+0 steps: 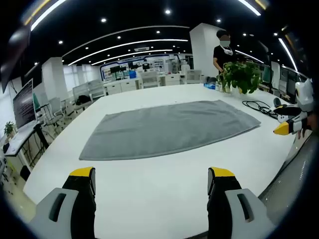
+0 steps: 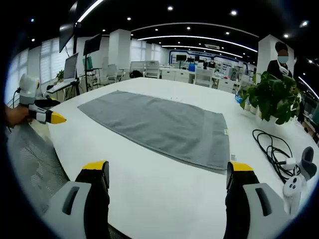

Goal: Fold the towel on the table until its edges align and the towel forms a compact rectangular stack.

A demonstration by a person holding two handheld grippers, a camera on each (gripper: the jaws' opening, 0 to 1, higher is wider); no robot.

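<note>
White tabletop point(image 1: 164, 194) fills the foreground of an open-plan office lit by curved ceiling strips. Nearest in the left gripper view, the left gripper point(image 1: 151, 181) hangs over bare table with its yellow-tipped jaws spread wide and nothing between them. In the right gripper view the right gripper point(image 2: 168, 174) is likewise wide apart and empty above the table's near edge.

Beyond the jaws lies the grey towel point(image 1: 169, 128), spread flat in a single layer and unfolded, well apart from both grippers; in the right gripper view the towel point(image 2: 159, 124) runs diagonally, one short edge nearest the camera. Each gripper also enters the other's view at the side, held by a hand: the right one point(image 1: 291, 122) and the left one point(image 2: 42, 113).

To the towel's right, a black cable point(image 2: 271, 147) coils on the table beside a white handheld controller point(image 2: 296, 181). Farther off stands a potted plant point(image 2: 271, 97), with a person in black point(image 1: 224, 50) behind it, then rows of desks and monitors.
</note>
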